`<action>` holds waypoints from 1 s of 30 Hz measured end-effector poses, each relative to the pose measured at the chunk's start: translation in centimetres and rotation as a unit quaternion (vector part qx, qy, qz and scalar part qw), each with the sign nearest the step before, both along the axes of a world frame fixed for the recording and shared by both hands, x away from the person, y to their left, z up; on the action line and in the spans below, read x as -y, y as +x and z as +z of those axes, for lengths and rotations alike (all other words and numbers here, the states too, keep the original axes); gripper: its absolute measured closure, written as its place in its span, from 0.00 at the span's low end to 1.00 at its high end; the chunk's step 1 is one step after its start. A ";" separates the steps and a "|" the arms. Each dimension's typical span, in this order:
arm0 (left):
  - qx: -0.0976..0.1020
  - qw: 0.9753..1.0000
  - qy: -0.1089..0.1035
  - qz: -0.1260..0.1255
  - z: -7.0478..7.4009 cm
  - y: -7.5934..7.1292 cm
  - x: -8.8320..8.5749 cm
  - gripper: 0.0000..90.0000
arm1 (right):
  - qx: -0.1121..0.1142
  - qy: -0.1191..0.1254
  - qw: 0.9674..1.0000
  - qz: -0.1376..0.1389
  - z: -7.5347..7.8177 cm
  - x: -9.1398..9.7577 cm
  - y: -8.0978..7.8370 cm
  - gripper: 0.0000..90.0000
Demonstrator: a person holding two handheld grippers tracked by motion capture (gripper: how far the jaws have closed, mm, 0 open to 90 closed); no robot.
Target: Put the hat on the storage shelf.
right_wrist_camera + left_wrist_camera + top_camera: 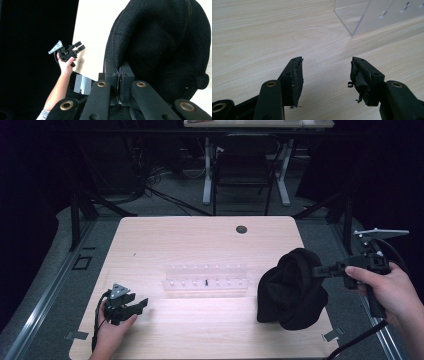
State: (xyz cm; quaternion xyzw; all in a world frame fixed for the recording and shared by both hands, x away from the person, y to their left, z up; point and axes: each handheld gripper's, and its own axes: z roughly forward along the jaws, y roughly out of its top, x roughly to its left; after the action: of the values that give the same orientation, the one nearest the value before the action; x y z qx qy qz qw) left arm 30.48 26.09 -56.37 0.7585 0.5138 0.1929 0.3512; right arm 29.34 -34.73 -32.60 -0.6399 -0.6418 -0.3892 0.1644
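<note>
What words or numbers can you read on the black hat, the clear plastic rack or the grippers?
None can be read. The black hat is plain cloth with no lettering facing the cameras. The clear plastic rack bears only small marks, no letters. The left gripper and the right gripper carry no label.

A clear rack (pixel 207 280) lies mid-table (pixel 200 235), a hat (pixel 290 290) to its right.

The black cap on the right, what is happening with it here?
A person holds a gripper in each hand. The right gripper is shut on the edge of the black cap and holds it up at the table's right side. The left gripper is open with nothing between its jaws, low over the table near a clear plastic rack.
</note>
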 end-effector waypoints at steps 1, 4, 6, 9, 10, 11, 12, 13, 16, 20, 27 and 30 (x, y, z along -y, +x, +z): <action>0.002 1.000 -0.002 0.000 0.0 0.0 0.0 0.49 | 0.000 0.001 1.000 -0.001 0.1 0.0 0.0 0.98; 0.002 1.000 -0.002 0.000 -0.1 0.0 0.0 0.49 | 0.007 0.005 1.000 -0.001 0.6 0.0 0.3 0.98; 0.002 1.000 -0.002 0.000 -0.1 0.0 0.0 0.49 | 0.009 0.007 1.000 0.000 0.9 -0.1 0.4 0.98; 0.001 1.000 -0.002 0.000 -0.1 0.0 0.0 0.49 | 0.013 0.011 1.000 0.001 1.2 -0.2 0.7 0.98; 0.001 1.000 -0.002 0.000 -0.1 0.0 0.0 0.49 | 0.013 0.011 1.000 0.001 1.2 -0.2 0.7 0.98; 0.001 1.000 -0.002 0.001 -0.1 0.0 0.0 0.49 | 0.017 0.013 1.000 0.002 1.5 -0.4 0.9 0.98; 0.001 1.000 -0.003 0.001 -0.1 0.0 0.0 0.49 | 0.017 0.012 1.000 0.004 1.7 -0.4 0.9 0.98; 0.001 1.000 -0.003 0.002 -0.1 0.0 0.0 0.49 | 0.019 0.014 1.000 -0.001 1.8 -0.6 1.0 0.98; 0.002 1.000 -0.003 0.002 -0.1 0.0 0.0 0.49 | 0.024 0.014 1.000 0.006 2.2 -0.7 1.1 0.98; 0.002 1.000 -0.003 0.001 0.0 0.0 0.0 0.49 | 0.033 0.016 0.999 0.008 2.9 -1.0 1.3 0.98; 0.002 1.000 -0.004 0.002 -0.1 0.0 0.0 0.49 | 0.046 0.019 0.999 0.016 4.0 -1.6 1.8 0.98; 0.001 1.000 -0.003 0.001 -0.1 0.0 0.0 0.49 | 0.048 0.020 0.999 0.017 4.3 -1.8 2.0 0.98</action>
State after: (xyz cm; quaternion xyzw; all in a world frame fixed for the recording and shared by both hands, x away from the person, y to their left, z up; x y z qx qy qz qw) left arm 30.52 26.10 -56.43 0.7568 0.5145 0.1923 0.3544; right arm 31.33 -32.92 -28.32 -0.6062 -0.6516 -0.4295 0.1530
